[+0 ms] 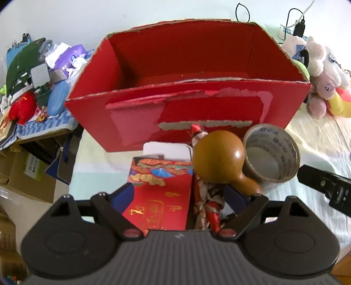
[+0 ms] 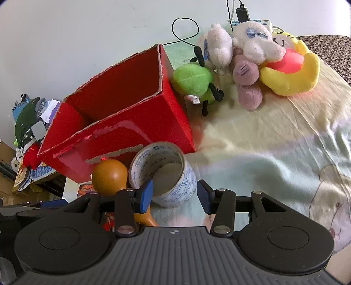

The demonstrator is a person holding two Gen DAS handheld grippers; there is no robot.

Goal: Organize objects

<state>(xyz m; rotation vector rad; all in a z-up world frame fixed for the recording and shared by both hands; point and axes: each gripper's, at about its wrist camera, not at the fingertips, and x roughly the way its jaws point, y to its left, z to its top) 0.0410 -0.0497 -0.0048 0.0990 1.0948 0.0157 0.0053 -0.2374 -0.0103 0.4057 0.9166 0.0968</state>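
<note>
An open red cardboard box (image 1: 188,122) stands on the bed; it also shows in the right wrist view (image 2: 122,136) and looks empty inside. In front of it lie a red printed packet (image 1: 162,193), a brown gourd (image 1: 219,157), a patterned red doll (image 1: 208,206) and a roll of tape (image 1: 272,153). My left gripper (image 1: 181,197) is open, its jaws on either side of the packet and the doll. My right gripper (image 2: 174,195) is open around the near wall of the tape roll (image 2: 166,173), with the left finger inside the ring. The gourd (image 2: 109,175) lies left of it.
Plush toys (image 2: 248,57) are piled at the back right of the bed. A cluttered side table (image 1: 33,87) stands to the left, with cardboard boxes (image 1: 28,175) below it. The pale sheet (image 2: 274,153) stretches to the right. Cables and a charger (image 2: 241,11) hang on the wall.
</note>
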